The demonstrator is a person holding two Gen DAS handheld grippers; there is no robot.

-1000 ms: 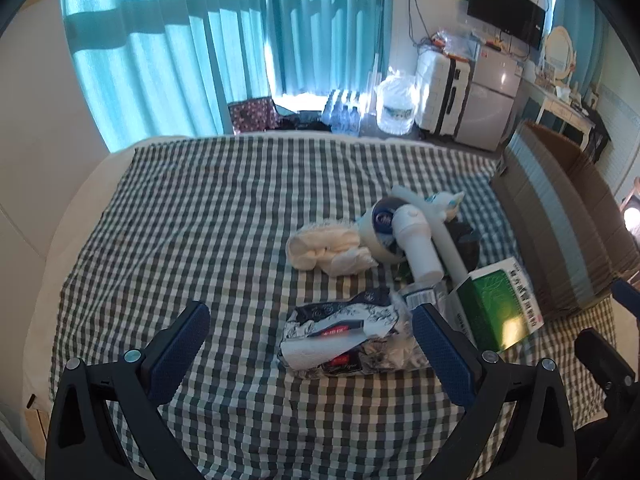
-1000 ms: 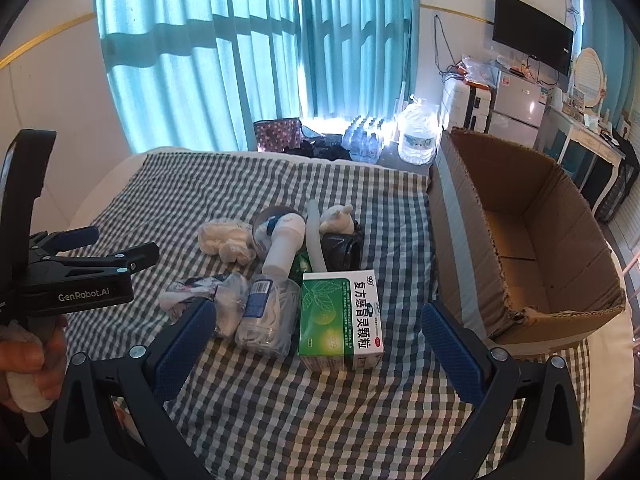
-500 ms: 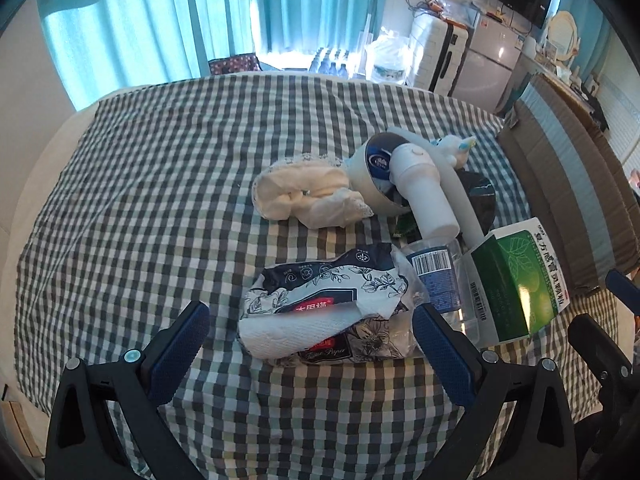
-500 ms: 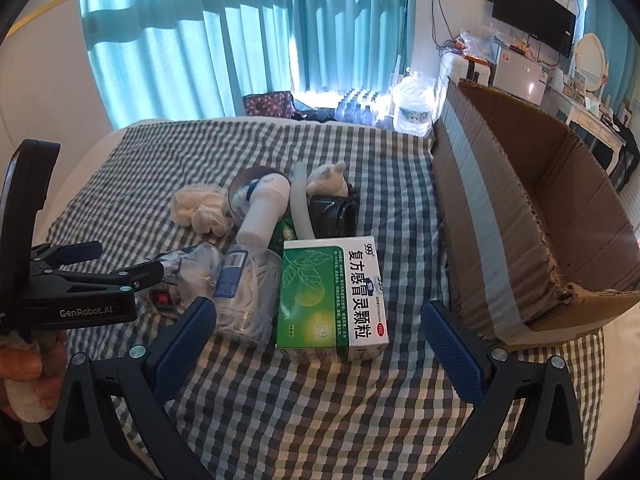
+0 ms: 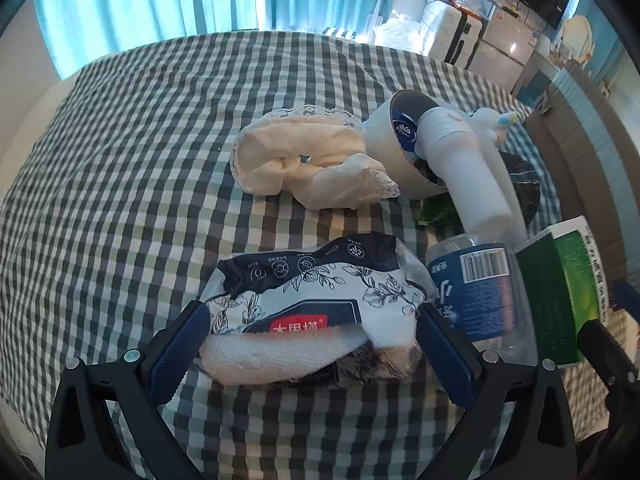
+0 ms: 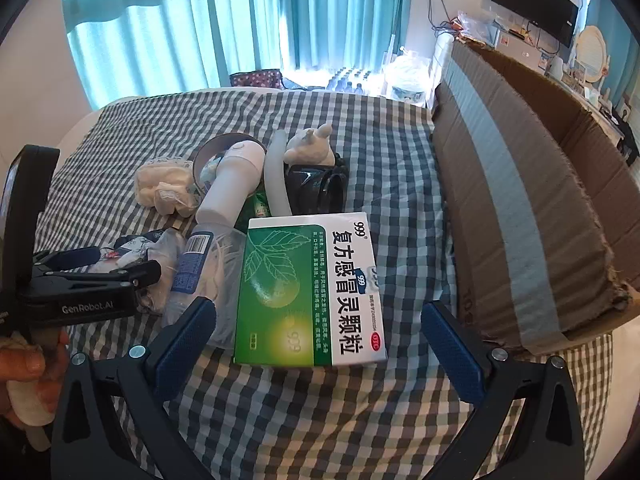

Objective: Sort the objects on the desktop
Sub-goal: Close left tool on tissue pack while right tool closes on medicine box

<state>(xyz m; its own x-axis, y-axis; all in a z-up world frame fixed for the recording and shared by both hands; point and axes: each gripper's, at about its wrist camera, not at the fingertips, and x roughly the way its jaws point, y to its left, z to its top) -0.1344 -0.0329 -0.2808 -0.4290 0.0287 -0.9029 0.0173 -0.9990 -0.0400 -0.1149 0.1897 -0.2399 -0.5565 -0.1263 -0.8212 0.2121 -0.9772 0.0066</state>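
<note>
A pile of objects lies on the checked cloth [image 5: 120,168]. My left gripper [image 5: 310,344] is open, its jaws on either side of a floral tissue pack [image 5: 316,316]; the pack also shows in the right wrist view [image 6: 136,246]. My right gripper [image 6: 316,340] is open, its jaws astride the near end of a green and white medicine box [image 6: 312,288], which also shows in the left wrist view [image 5: 568,280]. Between them lies a clear bottle with a blue label [image 5: 476,288].
Behind lie a cream cloth [image 5: 304,168], a tape roll [image 5: 400,136], a white cylinder device [image 6: 236,184], a white tube [image 6: 276,180], a small white toy [image 6: 312,144] and a black object [image 6: 320,188]. An open cardboard box [image 6: 520,184] stands at the right.
Both grippers have moved forward and down. The left now straddles the tissue pack and the right straddles the medicine box. Both stay open.
</note>
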